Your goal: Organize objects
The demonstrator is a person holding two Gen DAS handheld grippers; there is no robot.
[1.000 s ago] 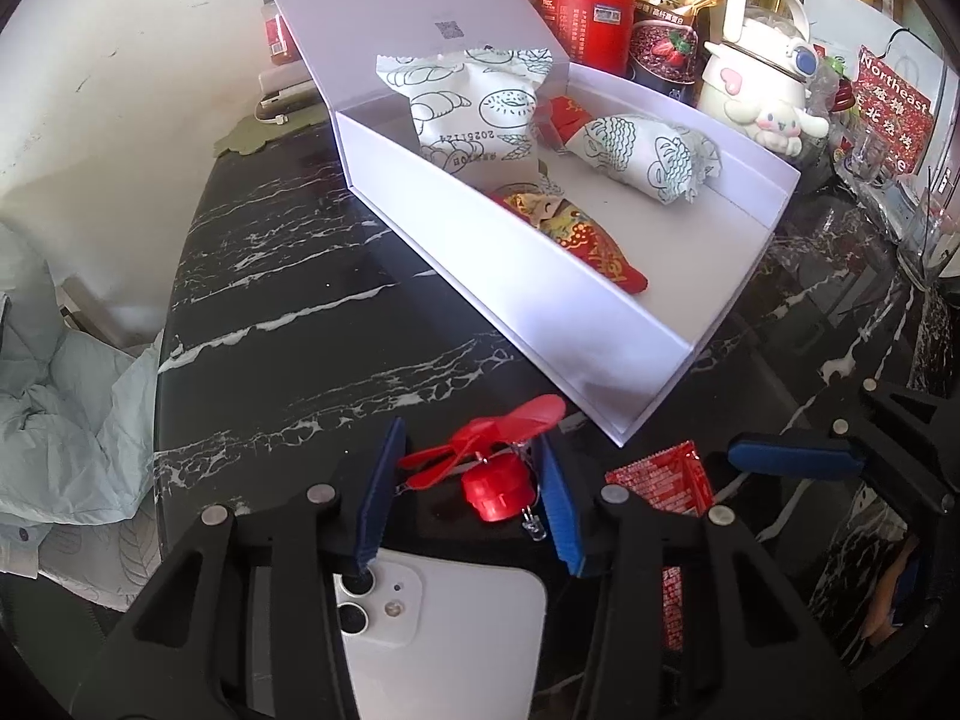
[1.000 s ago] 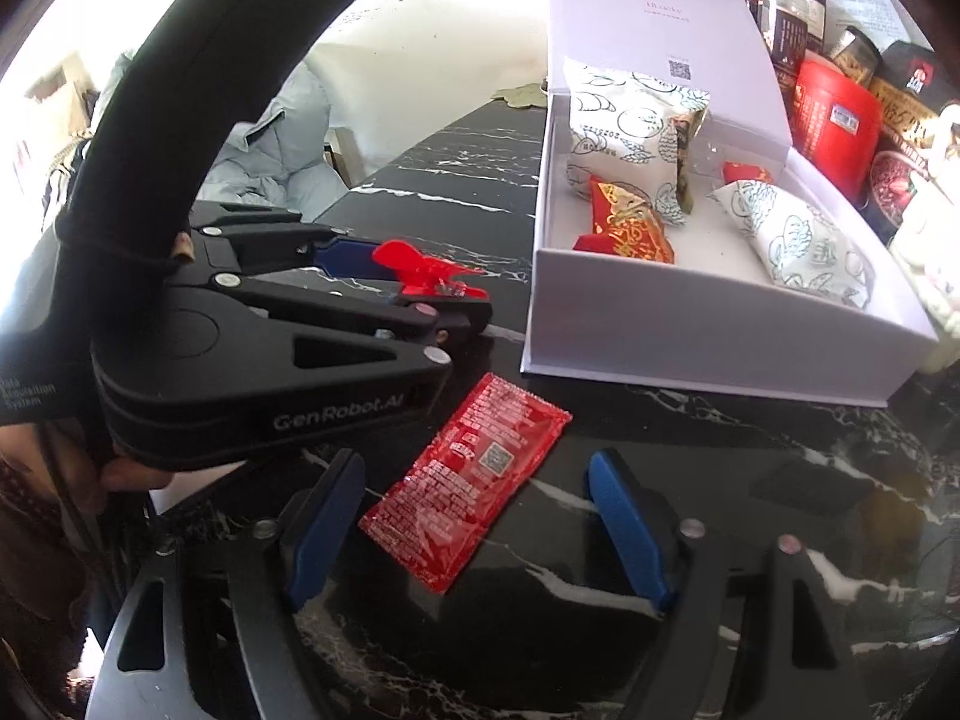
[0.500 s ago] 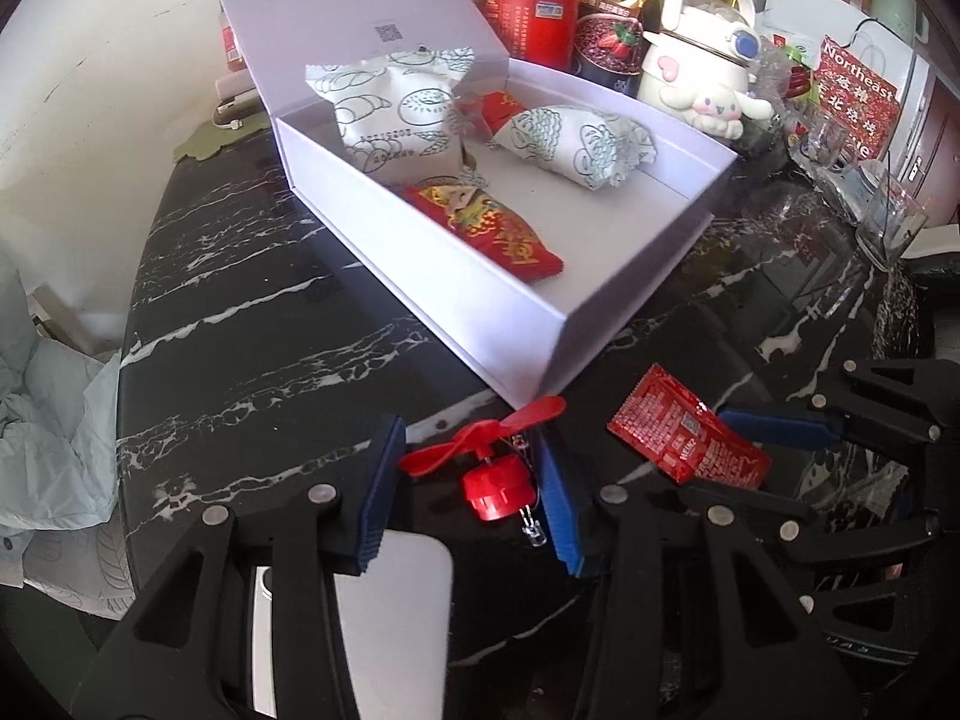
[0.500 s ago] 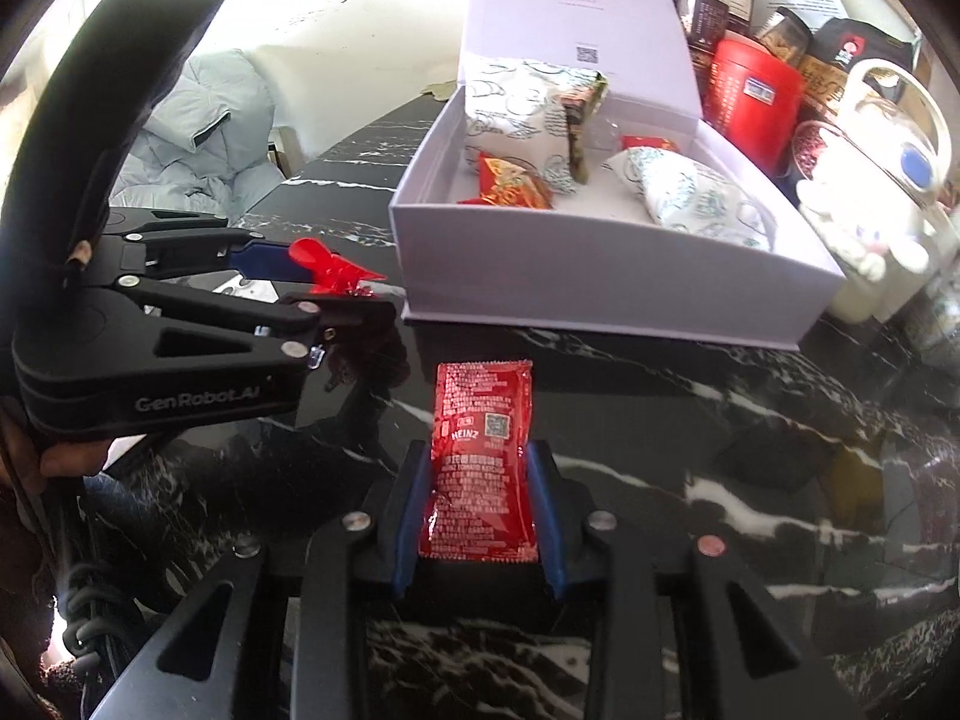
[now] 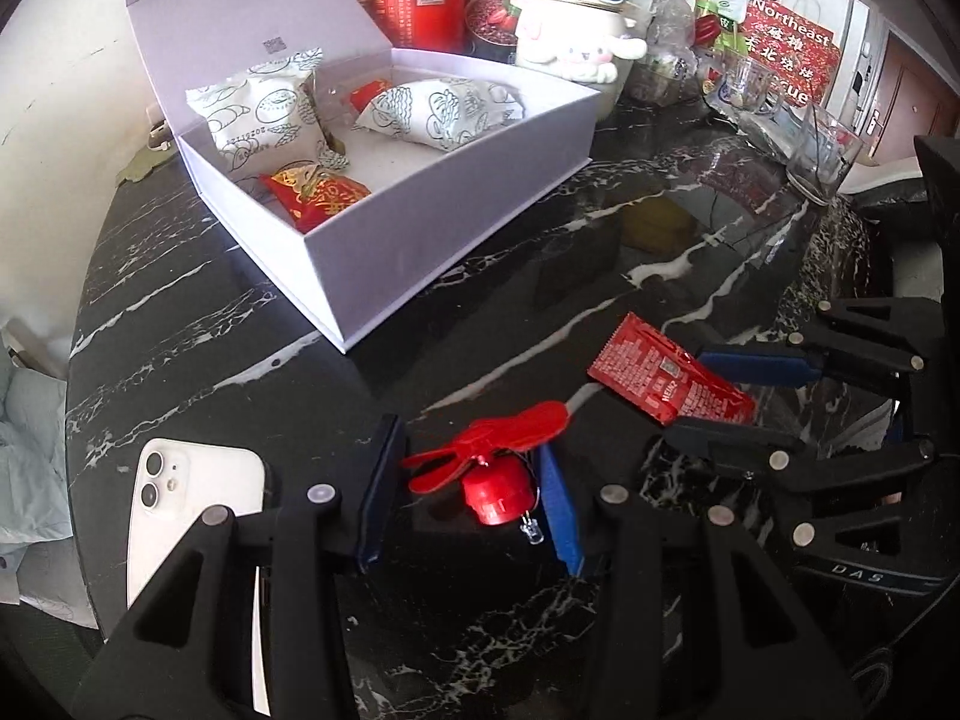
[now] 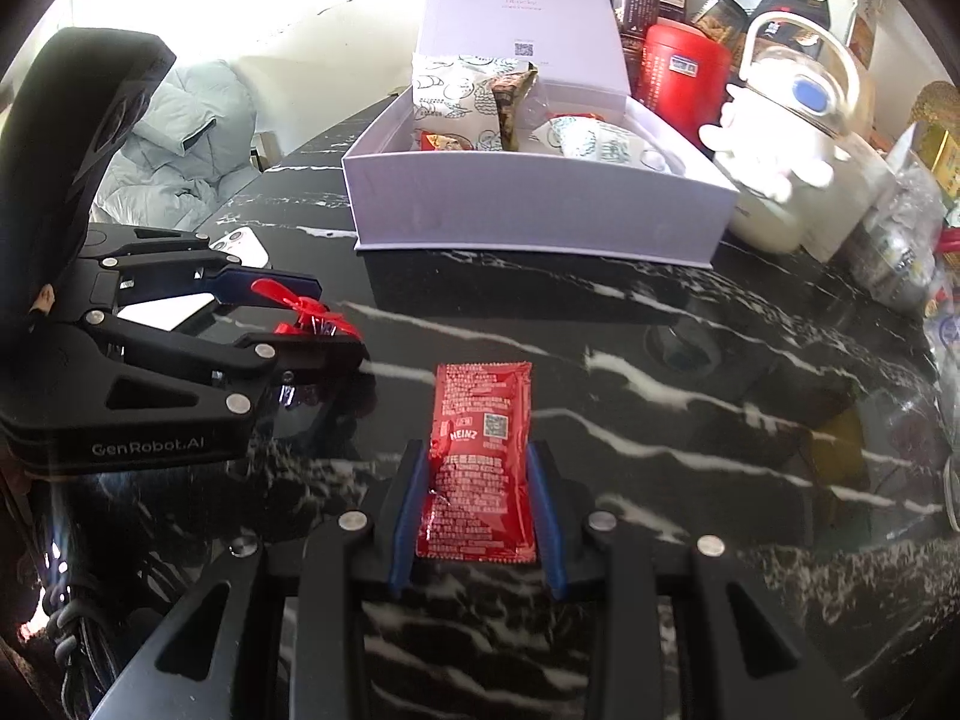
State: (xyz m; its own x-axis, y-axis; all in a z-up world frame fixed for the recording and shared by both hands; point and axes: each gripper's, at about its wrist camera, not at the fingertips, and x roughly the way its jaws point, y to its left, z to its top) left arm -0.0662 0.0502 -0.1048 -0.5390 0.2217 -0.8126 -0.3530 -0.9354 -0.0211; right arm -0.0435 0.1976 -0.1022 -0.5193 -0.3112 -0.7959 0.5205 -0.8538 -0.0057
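Note:
My left gripper (image 5: 474,486) is shut on a small red hand fan (image 5: 498,468), its blades lying across the blue pads. To its right, my right gripper (image 5: 738,396) is shut on a red ketchup packet (image 5: 660,378). In the right wrist view the ketchup packet (image 6: 480,420) sticks forward out of the right gripper (image 6: 480,504), held above the black marble table (image 6: 690,396). The left gripper (image 6: 300,318) and the fan (image 6: 309,312) show at the left. The open white box (image 5: 420,228) stands ahead with patterned snack packs (image 5: 258,108) and a red pouch (image 5: 318,198) inside.
A white phone (image 5: 192,492) lies on the table left of the left gripper. Behind the box stand a red canister (image 5: 420,0), a white cartoon kettle (image 6: 798,156), jars and glass cups (image 5: 822,150). A pale padded jacket (image 6: 174,144) lies past the table's left edge.
The right jaws, open around the packet lying on the table, have shut on it. Both grippers moved across the table, and the phone now lies uncovered left of the left gripper.

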